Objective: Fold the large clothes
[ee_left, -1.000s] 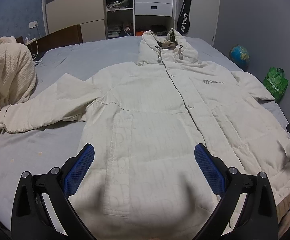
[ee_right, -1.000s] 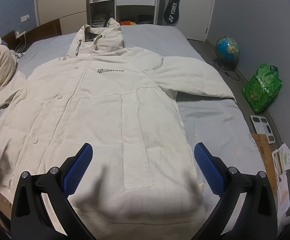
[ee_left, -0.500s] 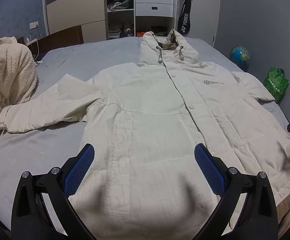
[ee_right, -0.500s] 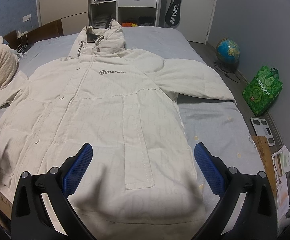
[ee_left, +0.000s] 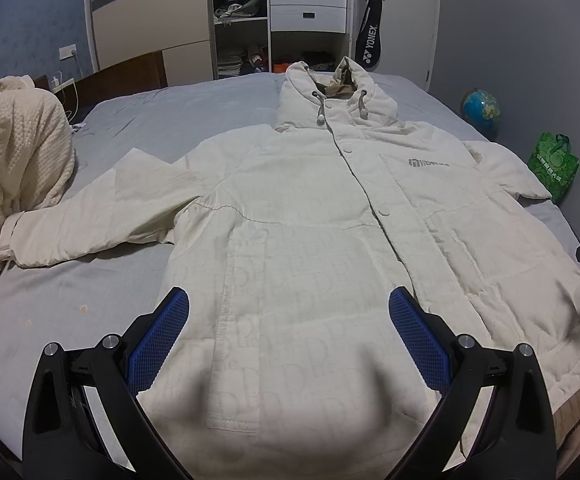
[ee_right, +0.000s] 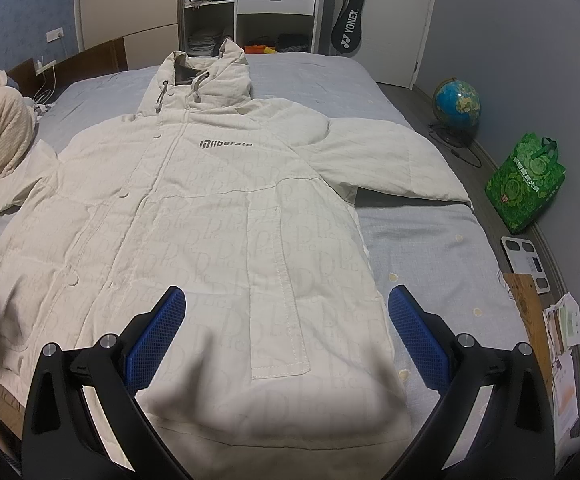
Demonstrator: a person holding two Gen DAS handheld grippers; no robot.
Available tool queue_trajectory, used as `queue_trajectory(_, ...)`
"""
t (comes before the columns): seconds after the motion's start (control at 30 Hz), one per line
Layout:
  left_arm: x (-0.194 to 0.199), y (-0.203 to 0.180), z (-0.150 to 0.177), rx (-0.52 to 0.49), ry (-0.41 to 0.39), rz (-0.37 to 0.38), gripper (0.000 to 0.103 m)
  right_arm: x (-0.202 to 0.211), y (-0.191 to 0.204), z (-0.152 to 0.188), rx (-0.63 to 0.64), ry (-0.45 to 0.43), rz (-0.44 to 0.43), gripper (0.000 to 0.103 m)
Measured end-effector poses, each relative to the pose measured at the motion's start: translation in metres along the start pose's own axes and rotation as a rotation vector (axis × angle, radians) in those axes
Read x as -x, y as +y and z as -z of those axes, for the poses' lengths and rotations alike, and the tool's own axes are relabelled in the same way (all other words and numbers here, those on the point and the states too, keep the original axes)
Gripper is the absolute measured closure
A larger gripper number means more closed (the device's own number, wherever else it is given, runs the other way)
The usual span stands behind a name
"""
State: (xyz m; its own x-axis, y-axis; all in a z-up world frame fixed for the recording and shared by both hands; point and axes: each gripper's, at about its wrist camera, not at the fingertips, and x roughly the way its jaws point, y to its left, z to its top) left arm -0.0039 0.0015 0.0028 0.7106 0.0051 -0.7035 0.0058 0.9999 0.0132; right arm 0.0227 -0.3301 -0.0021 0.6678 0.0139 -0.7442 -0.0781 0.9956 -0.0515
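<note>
Left wrist view showed the cream hooded coat (ee_left: 310, 216) spread flat, front up and buttoned, on the grey bed (ee_left: 149, 120), hood toward the headboard and both sleeves stretched outward. The left hand-held gripper (ee_left: 288, 340) hung above the coat's lower hem with its blue pads wide apart, holding nothing. The right hand-held gripper (ee_right: 287, 338) likewise stood spread and empty over the hem's other side. A knitted blanket (ee_left: 5, 168) lay bunched beside one sleeve cuff.
</note>
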Motion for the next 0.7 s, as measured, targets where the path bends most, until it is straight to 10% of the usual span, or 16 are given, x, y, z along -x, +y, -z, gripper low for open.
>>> queue_trajectory(0.7, -0.0015, 0.0007, 0.0019, -0.001, 0.004, 0.0, 0.007, -0.0014, 0.0015, 0.0006, 0.004, 0.005, 0.001, 0.006)
